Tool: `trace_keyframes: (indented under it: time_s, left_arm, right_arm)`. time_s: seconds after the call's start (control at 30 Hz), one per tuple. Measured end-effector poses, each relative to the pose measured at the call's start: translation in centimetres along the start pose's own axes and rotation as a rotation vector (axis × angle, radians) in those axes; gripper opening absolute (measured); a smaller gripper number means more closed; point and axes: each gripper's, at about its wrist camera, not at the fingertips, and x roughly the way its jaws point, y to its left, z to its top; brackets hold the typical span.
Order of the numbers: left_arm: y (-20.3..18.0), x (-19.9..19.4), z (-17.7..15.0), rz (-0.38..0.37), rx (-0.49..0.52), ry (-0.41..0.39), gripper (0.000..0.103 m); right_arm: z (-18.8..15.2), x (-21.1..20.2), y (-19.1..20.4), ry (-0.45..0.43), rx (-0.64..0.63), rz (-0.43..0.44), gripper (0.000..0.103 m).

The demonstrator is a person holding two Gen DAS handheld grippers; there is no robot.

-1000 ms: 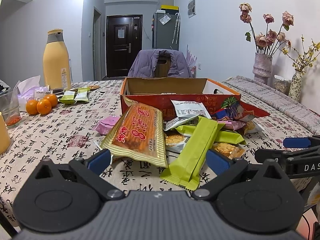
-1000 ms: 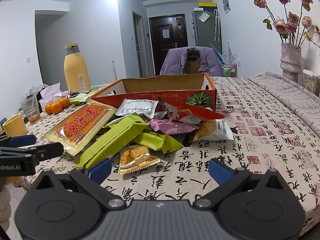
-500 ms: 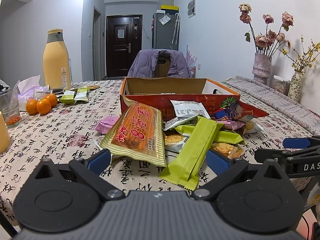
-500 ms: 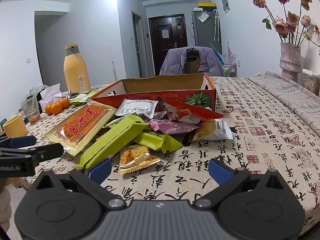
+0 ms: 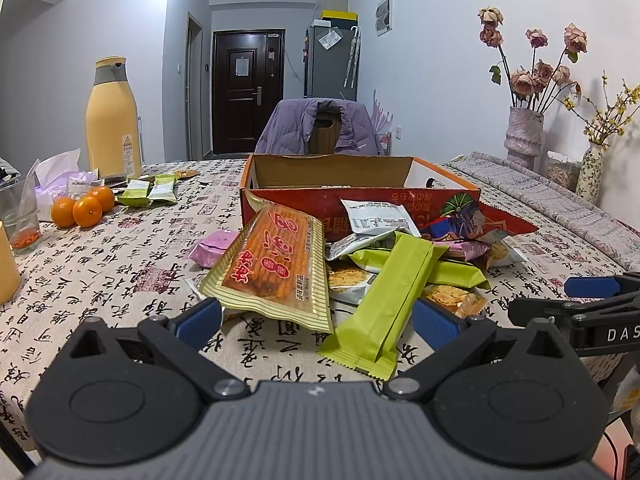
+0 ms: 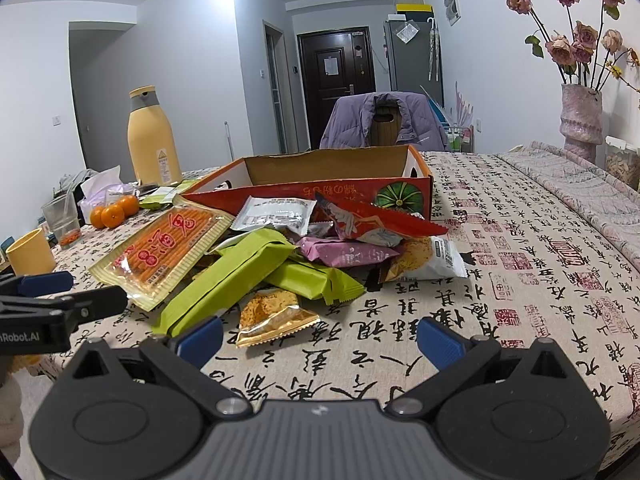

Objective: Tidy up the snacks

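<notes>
No snack is yet held: the left claw [image 5: 316,320] and the right claw [image 6: 318,334] are both seen spread wide and empty, poised low at the near edge of the bench [image 6: 540,280]. The snacks are heaped just in front of the open cardboard box [image 5: 360,184], whose inside appears mostly bare. The sorting is judged to be at its start. Next, a top-lying packet, such as the long green bar [image 5: 384,300] or the orange stick pack [image 5: 276,264], would be approached and pinched.
</notes>
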Motion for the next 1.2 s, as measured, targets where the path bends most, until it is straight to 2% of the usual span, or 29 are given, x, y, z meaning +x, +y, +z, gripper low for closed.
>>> trace_keyframes:
  time_s: [1.2]
  left_arm:
    - [1.0,0.2,0.0,-0.01,-0.026,-0.009,0.103]
  right_arm:
    - [0.4,0.5,0.5,0.007,-0.015,-0.003,0.103]
